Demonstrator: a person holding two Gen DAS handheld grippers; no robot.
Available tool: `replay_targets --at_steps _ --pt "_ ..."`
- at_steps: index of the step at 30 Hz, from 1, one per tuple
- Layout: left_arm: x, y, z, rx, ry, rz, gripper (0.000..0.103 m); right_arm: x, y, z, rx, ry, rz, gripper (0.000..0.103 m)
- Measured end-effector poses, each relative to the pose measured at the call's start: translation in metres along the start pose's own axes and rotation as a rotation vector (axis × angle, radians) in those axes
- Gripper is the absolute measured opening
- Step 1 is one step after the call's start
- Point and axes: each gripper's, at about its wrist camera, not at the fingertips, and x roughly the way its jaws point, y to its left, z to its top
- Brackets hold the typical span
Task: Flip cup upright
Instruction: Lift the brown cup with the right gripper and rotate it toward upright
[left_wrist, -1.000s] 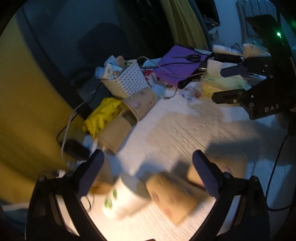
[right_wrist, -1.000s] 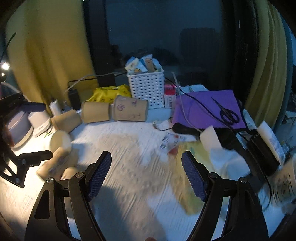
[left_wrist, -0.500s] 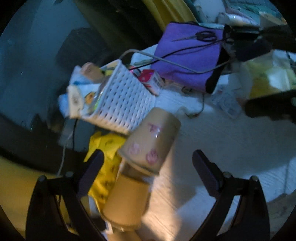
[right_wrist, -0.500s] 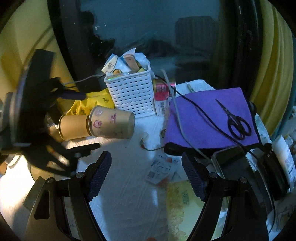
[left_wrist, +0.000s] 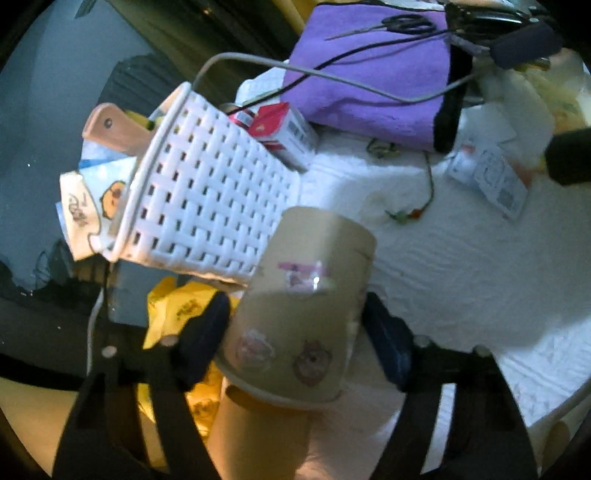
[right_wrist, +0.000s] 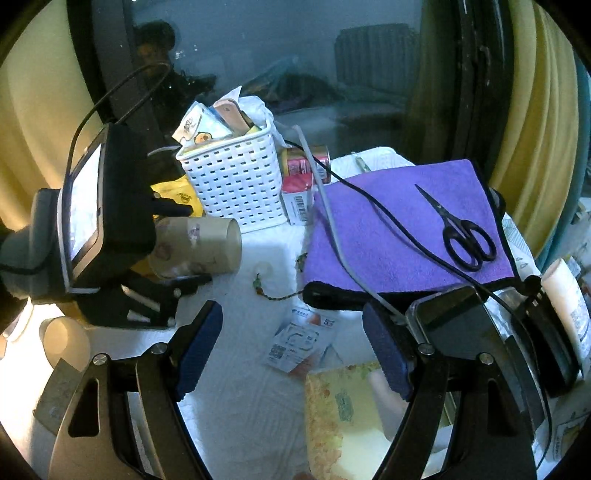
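A tan paper cup with pink stickers lies on its side on the white cloth, its base toward the white basket. My left gripper has its pads on both sides of the cup near its rim, closed on it. The cup also shows in the right wrist view, held by the left gripper. My right gripper is open and empty above the white cloth, to the right of the cup.
A white woven basket full of packets stands just behind the cup. A second tan cup lies below it. A purple cloth with black scissors, cables, a red carton and paper slips crowd the right side.
My left gripper has moved forward to the stickered cup by the basket and closed its fingers around it. My right gripper has moved closer to the basket and stayed open.
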Motion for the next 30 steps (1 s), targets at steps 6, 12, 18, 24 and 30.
replay_targets --at_steps 6,12,18,24,30 --pt "-0.022 -0.002 -0.002 -0.003 -0.027 -0.013 0.071 -0.015 -0.002 -0.003 0.016 -0.017 -0.01 0.081" --pt "-0.078 0.001 -0.002 -0.042 -0.09 -0.025 0.071 -0.051 0.001 -0.013 0.008 -0.054 -0.013 0.081" --pt "-0.166 -0.021 -0.027 -0.117 -0.199 -0.026 0.071 -0.101 0.009 -0.036 -0.002 -0.093 -0.008 0.081" --pt "-0.245 -0.082 -0.069 -0.146 -0.218 -0.018 0.071 -0.15 0.031 -0.068 -0.028 -0.115 0.01 0.081" --pt "-0.271 -0.14 -0.117 -0.195 -0.177 -0.097 0.071 -0.191 0.058 -0.107 -0.028 -0.137 0.054 0.081"
